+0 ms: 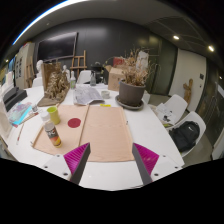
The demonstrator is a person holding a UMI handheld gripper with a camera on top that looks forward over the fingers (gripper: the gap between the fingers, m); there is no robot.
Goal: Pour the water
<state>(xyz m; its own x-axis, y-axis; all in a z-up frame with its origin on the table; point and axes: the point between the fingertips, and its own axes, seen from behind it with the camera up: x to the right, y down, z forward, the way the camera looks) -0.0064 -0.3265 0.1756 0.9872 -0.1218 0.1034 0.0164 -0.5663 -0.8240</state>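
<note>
White table (150, 130) carries a tan mat; your fingers (112, 160) hover wide apart, holding nothing. Yellow bottle (52, 129) stands left, well ahead: probably light, slick plastic, so grip mid-body.

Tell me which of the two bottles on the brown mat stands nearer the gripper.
The red-capped bottle, just ahead of the open gripper's finger; the yellow-capped bottle stands beyond it.
</note>
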